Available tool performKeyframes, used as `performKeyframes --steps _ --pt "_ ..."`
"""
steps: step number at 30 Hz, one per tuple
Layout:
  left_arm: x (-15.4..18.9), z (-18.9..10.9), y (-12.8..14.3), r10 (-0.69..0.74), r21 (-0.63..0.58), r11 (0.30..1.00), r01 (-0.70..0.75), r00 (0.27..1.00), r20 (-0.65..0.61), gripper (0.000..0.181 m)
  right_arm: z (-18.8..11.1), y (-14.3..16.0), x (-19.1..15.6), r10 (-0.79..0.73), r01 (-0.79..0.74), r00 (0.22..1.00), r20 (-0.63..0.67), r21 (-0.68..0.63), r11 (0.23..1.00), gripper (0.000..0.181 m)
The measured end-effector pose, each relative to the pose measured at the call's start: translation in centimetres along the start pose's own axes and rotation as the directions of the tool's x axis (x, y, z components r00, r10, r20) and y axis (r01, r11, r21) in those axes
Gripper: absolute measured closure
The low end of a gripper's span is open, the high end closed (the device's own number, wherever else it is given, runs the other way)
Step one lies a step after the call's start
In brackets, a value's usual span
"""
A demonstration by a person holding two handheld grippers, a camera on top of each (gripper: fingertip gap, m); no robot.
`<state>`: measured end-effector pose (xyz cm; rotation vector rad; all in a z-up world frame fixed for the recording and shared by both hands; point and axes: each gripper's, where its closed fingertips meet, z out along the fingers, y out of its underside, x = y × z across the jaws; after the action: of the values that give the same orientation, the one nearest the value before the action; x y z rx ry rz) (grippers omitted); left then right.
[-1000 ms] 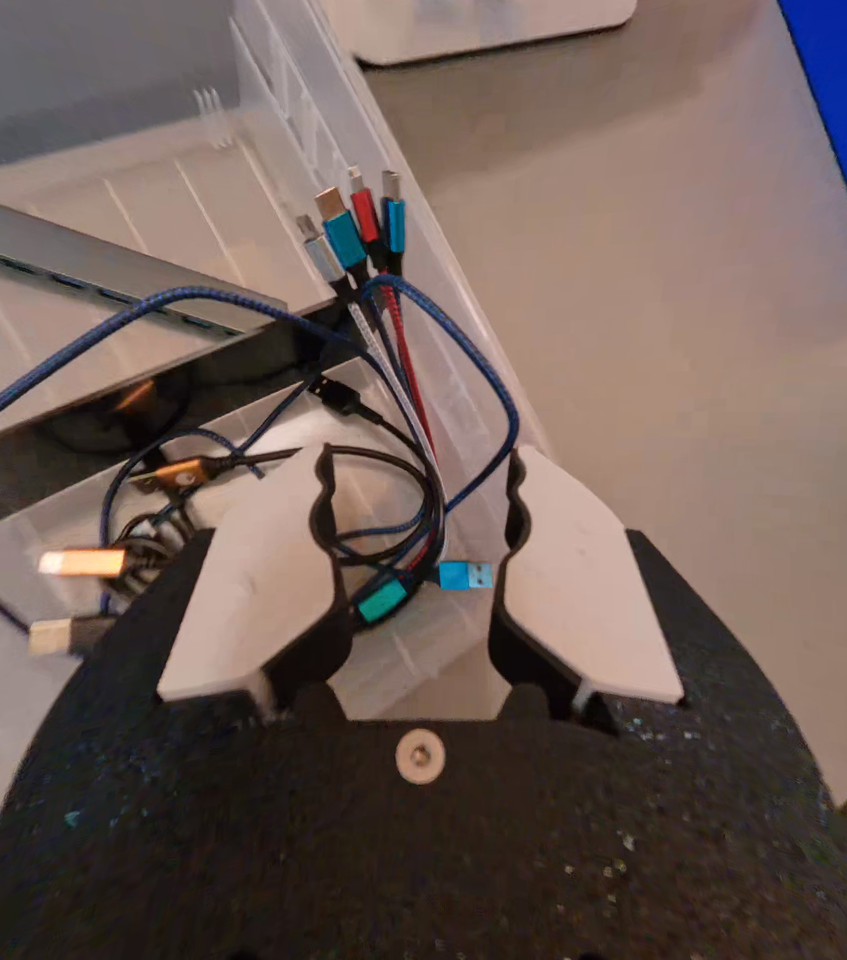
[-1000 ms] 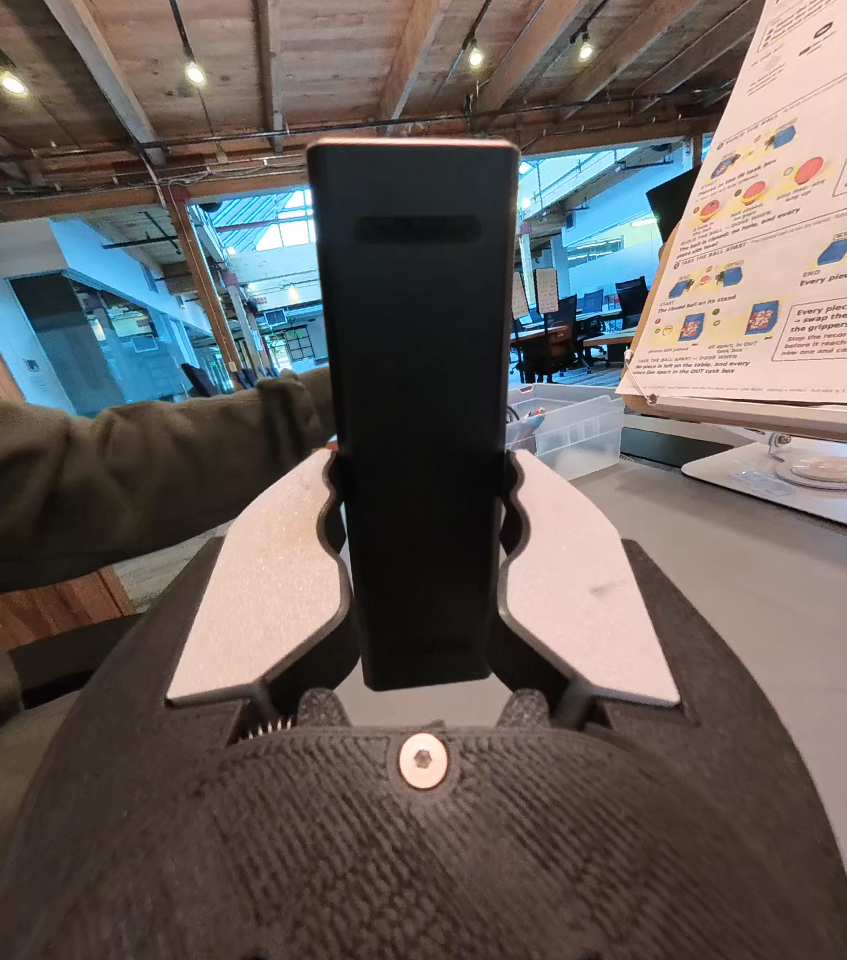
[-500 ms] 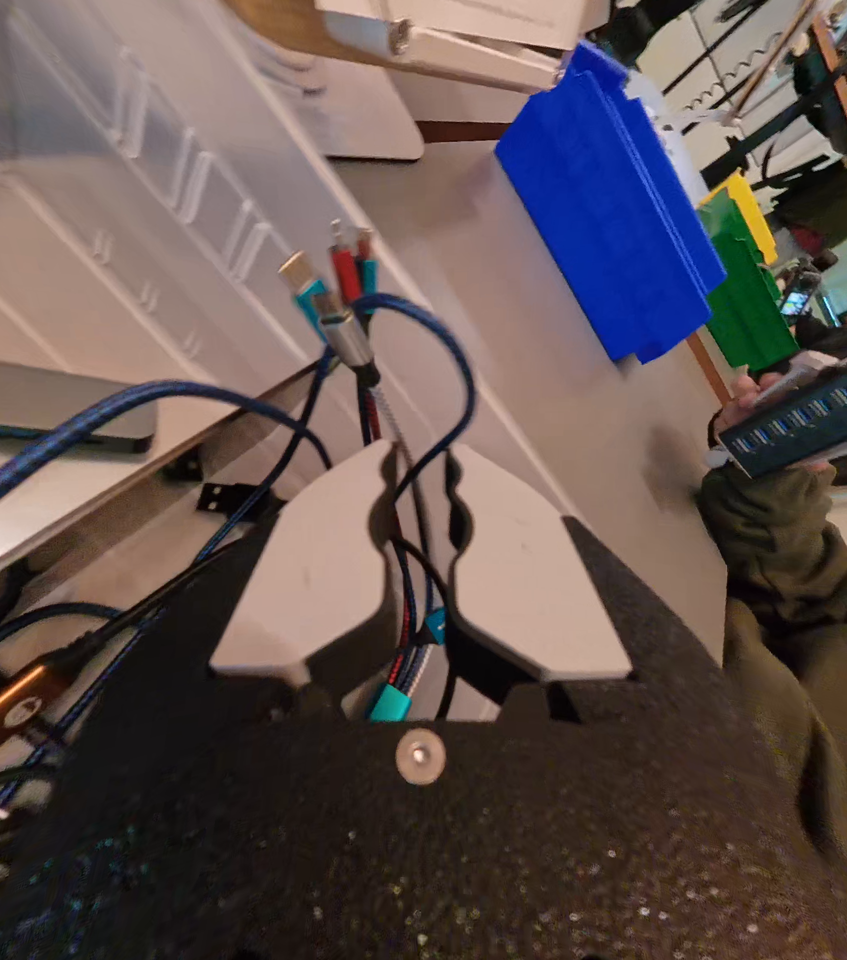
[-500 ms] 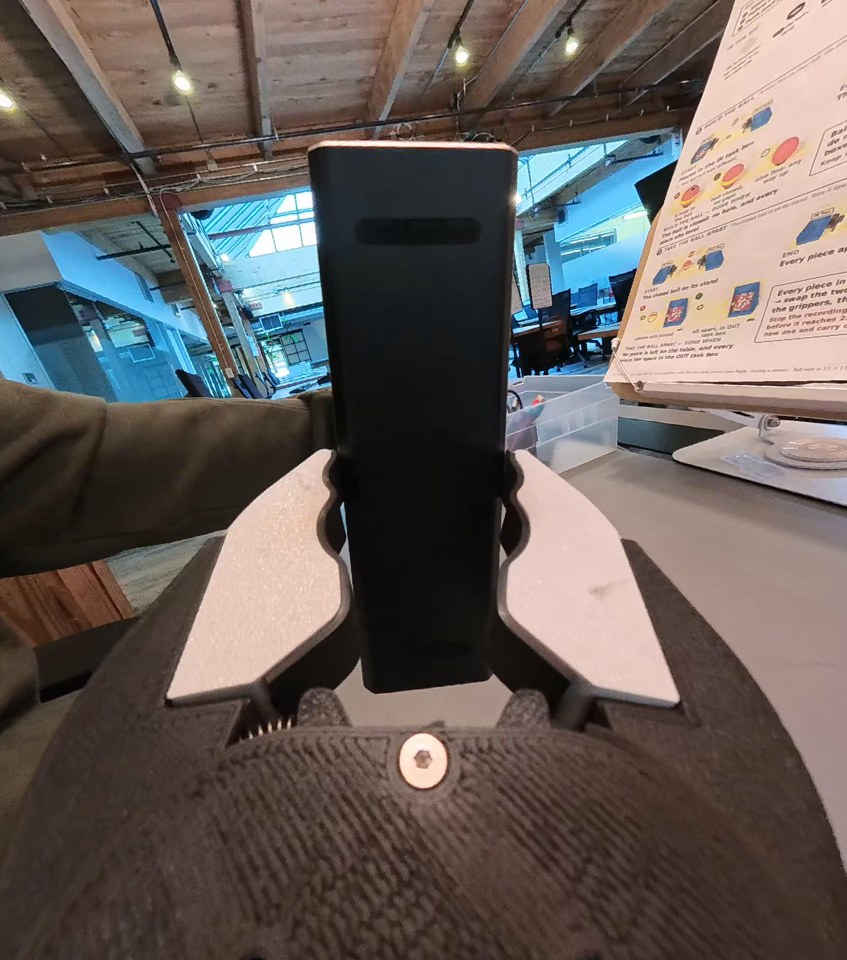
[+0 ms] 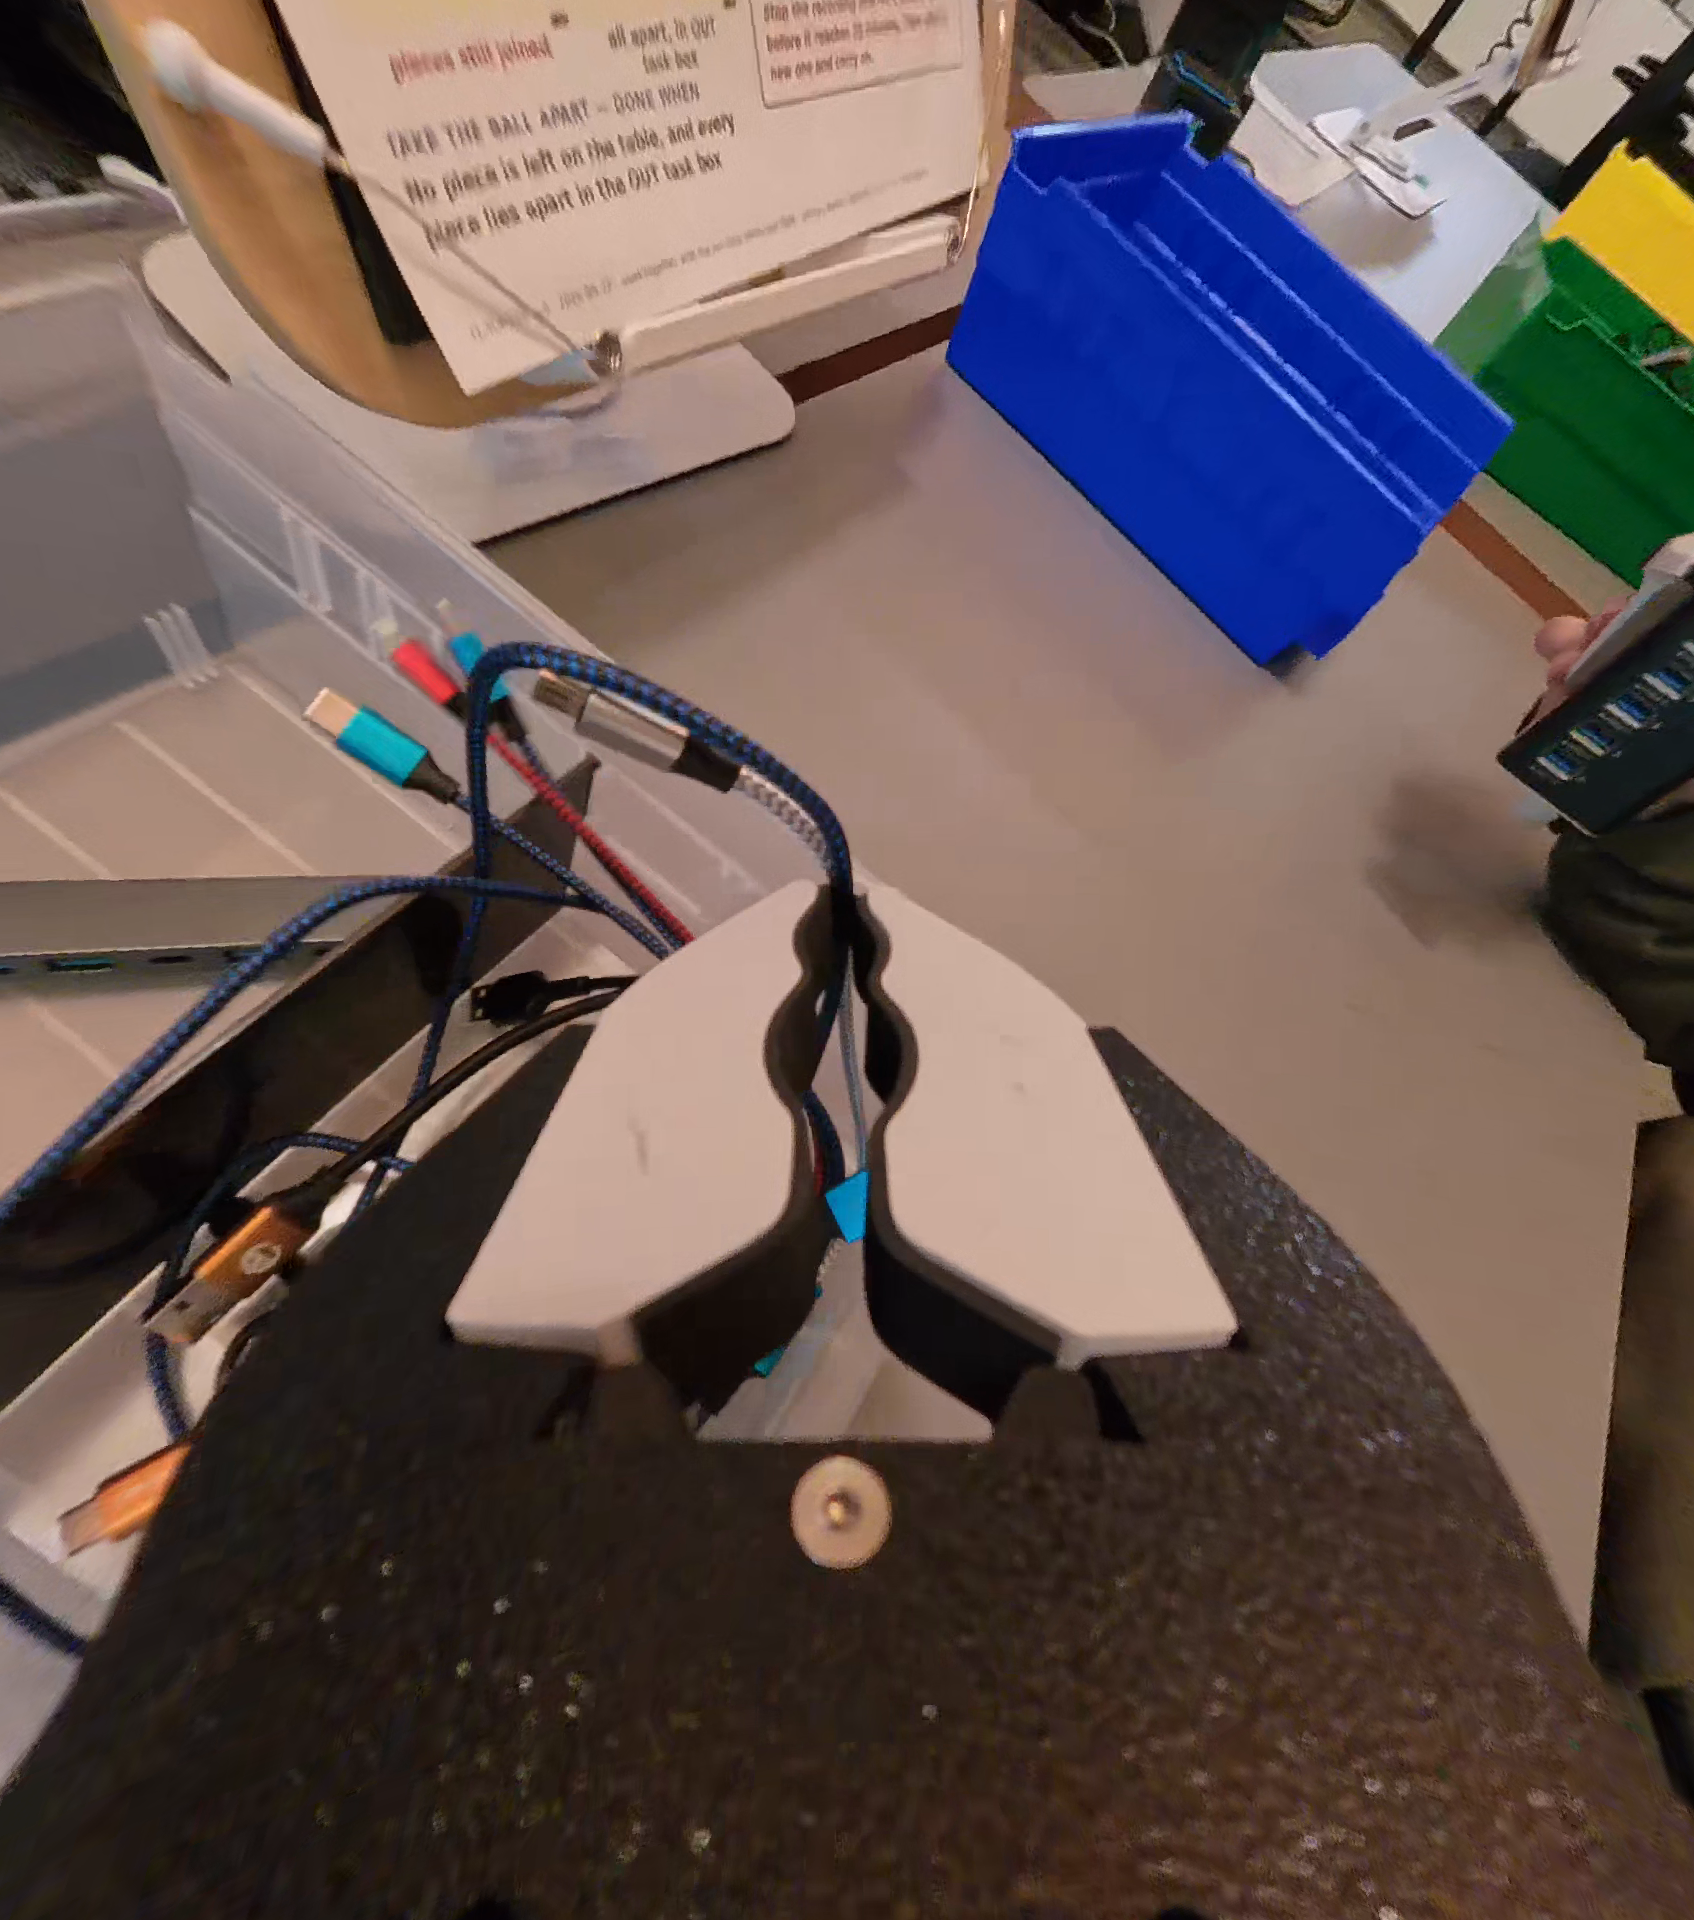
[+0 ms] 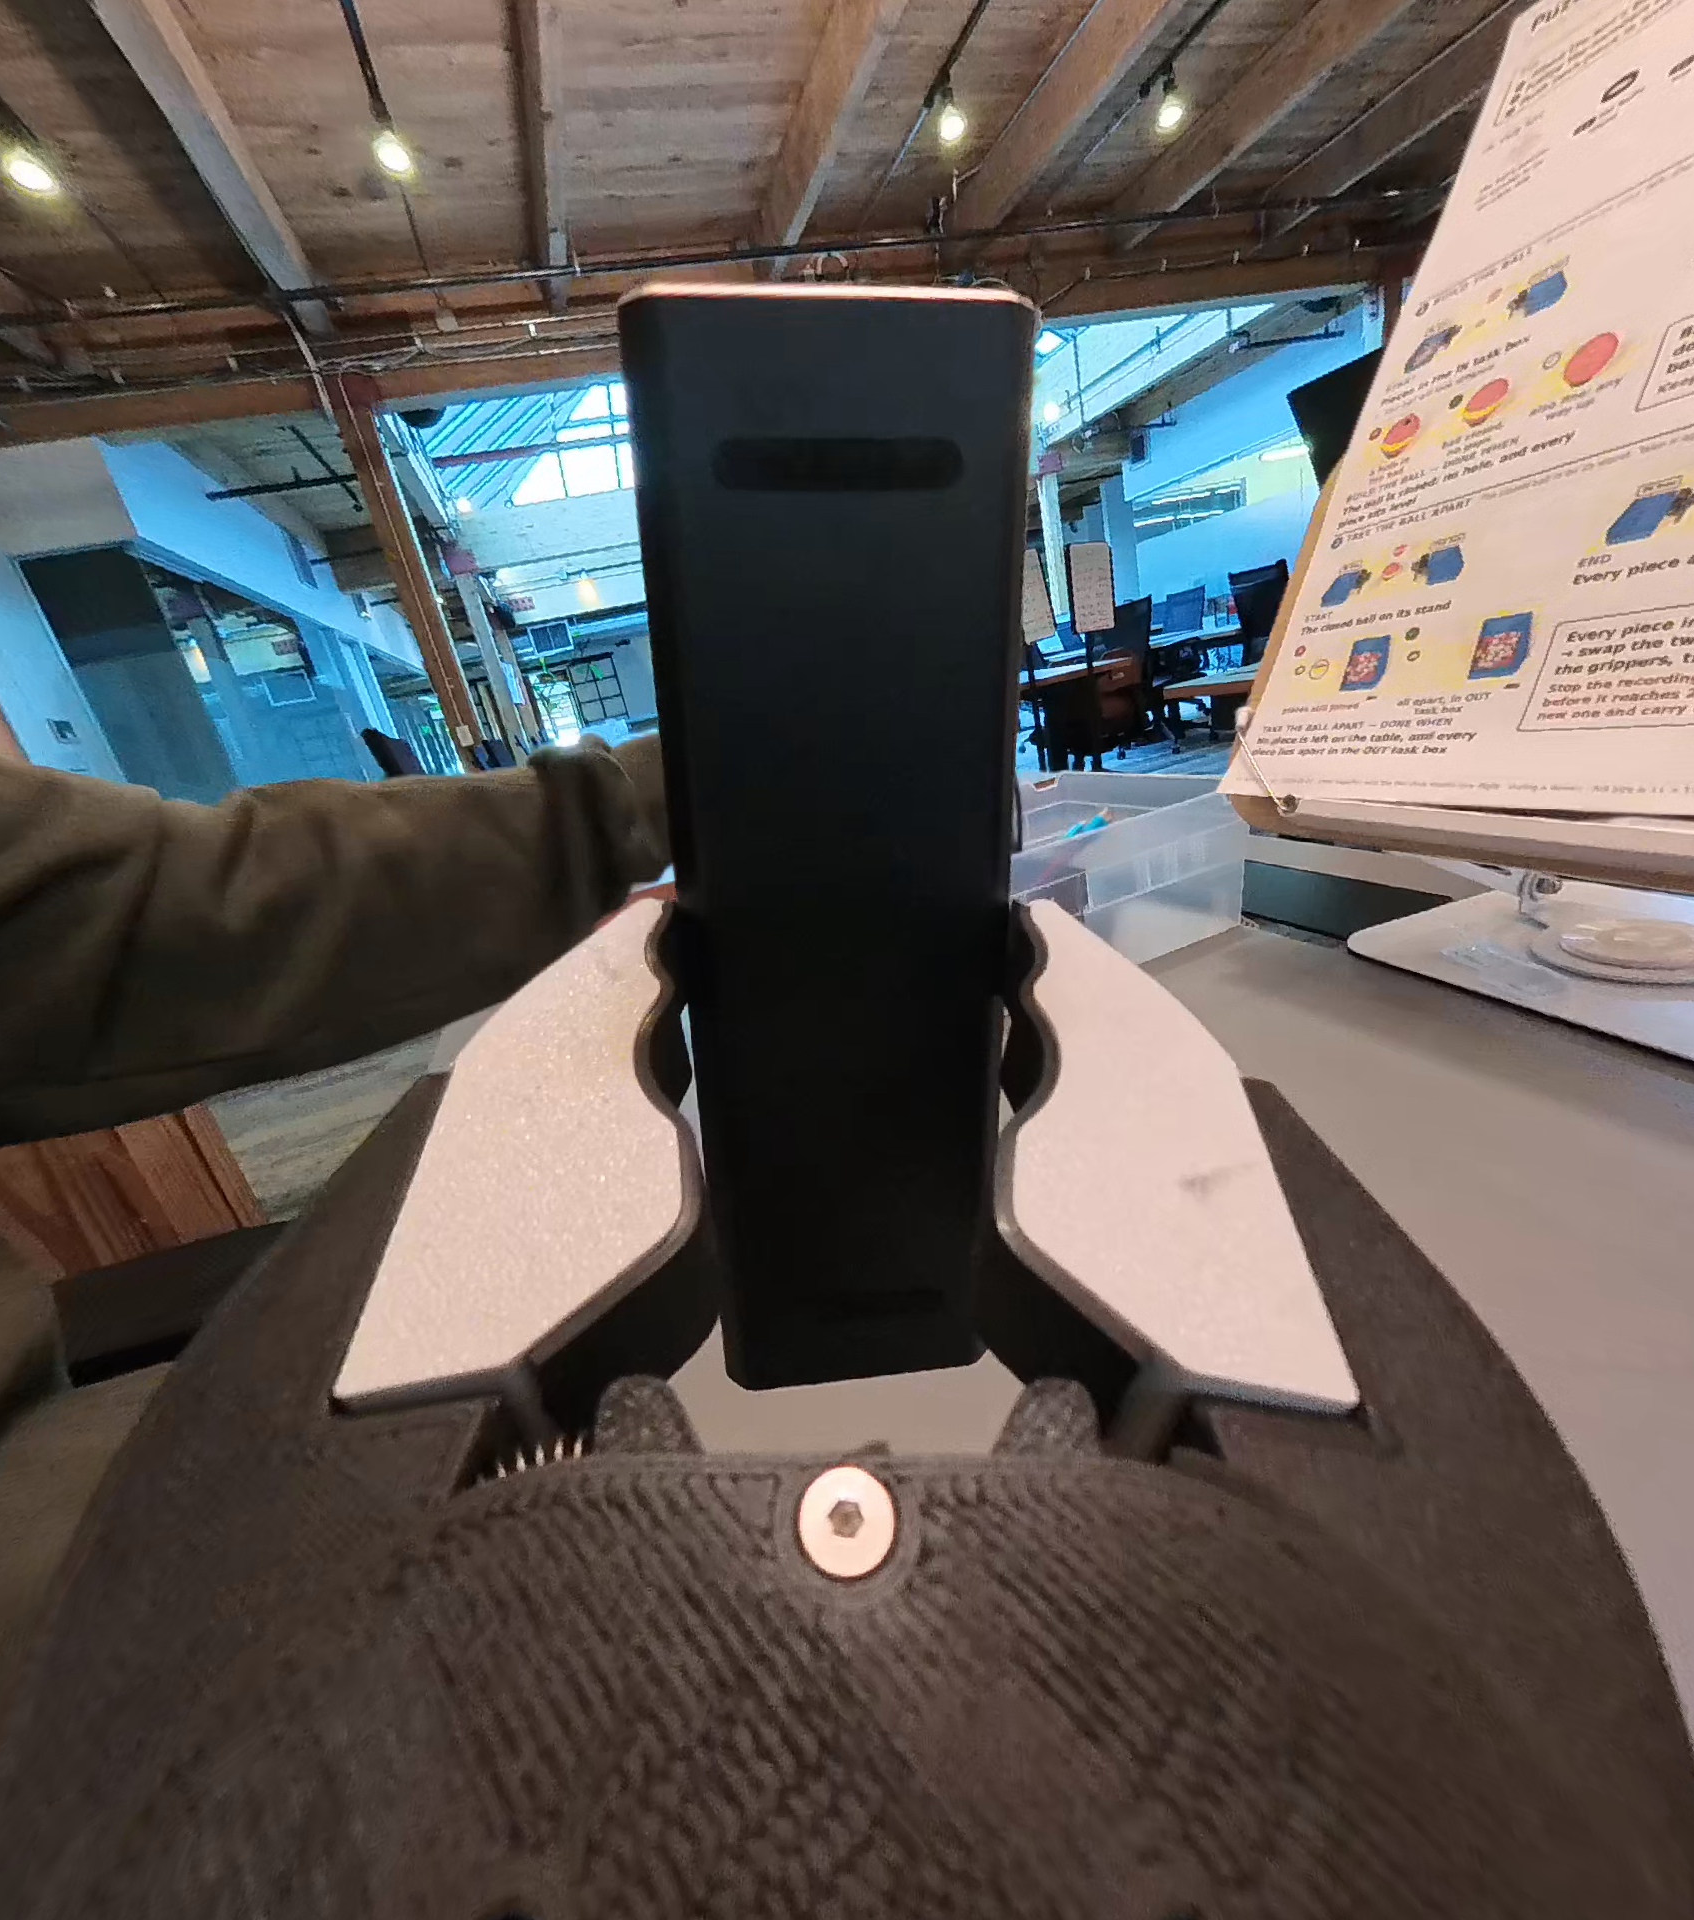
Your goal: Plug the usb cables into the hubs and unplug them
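A grey table (image 5: 1082, 727) is seen under timber ceiling beams (image 6: 614, 125). The left tool (image 5: 848, 914) is clamped on braided usb cables (image 5: 781, 790) mid-frame; the right tool (image 6: 838, 935) is clamped on a black hub (image 6: 838, 779), centre frame.

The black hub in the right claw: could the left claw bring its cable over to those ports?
Probably yes: bare grey table lies between the left claw, shut on the cable bundle, and the black hub. Other cables may drag.

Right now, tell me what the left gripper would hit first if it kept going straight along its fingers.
Likely the grey table, past the silver plug of the cables the left gripper pinches. The blue bin stands farther, off right. Depth is unclear.
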<state>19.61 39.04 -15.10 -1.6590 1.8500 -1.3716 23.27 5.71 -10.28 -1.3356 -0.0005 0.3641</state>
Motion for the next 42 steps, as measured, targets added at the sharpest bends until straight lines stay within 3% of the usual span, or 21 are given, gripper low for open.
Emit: performKeyframes --steps 5,10,16,23,26,37,40,42 --pt "0.4 -2.1 -1.0 0.01 0.005 1.0 -0.01 0.999 0.041 0.18 0.1 -0.3 -0.4 -0.016 0.016 1.0 0.004 -0.002 1.0 0.122" --pt "2.0 -3.0 -0.9 0.008 0.026 1.0 -0.007 1.0 -0.026 0.18 0.0 -0.6 -0.6 -0.031 0.031 0.999 0.01 -0.001 1.0 0.122" --pt "3.7 -4.6 -3.9 0.119 0.142 0.982 -0.123 0.992 0.041 0.18 -0.1 -0.9 -0.7 -0.035 0.035 0.999 0.009 0.003 0.999 0.122" --pt "3.3 -5.1 -4.0 0.083 0.145 0.985 -0.094 0.993 0.083 0.18 0.0 -0.9 -0.9 -0.046 0.046 0.999 0.012 -0.003 0.999 0.122" --pt "4.5 -6.5 -6.8 0.162 0.175 0.967 -0.186 0.977 0.141 0.18 -0.1 -1.0 -0.7 -0.046 0.046 0.999 0.005 0.002 0.999 0.122" --pt "12.2 -15.3 -22.0 0.361 0.328 0.809 -0.488 0.852 0.38 0.18 -0.2 -0.9 -0.7 -0.045 0.045 0.999 0.004 -0.001 0.999 0.122" --pt "13.1 -16.0 -23.4 0.377 0.302 0.802 -0.515 0.829 0.412 0.179 -0.2 -1.1 -0.7 -0.042 0.041 0.999 0.007 0.006 0.999 0.122" --pt "10.9 -14.3 -21.2 0.402 0.123 0.86 -0.495 0.807 0.433 0.18 -0.2 -1.2 -0.9 -0.043 0.043 0.999 0.011 0.009 0.999 0.122"
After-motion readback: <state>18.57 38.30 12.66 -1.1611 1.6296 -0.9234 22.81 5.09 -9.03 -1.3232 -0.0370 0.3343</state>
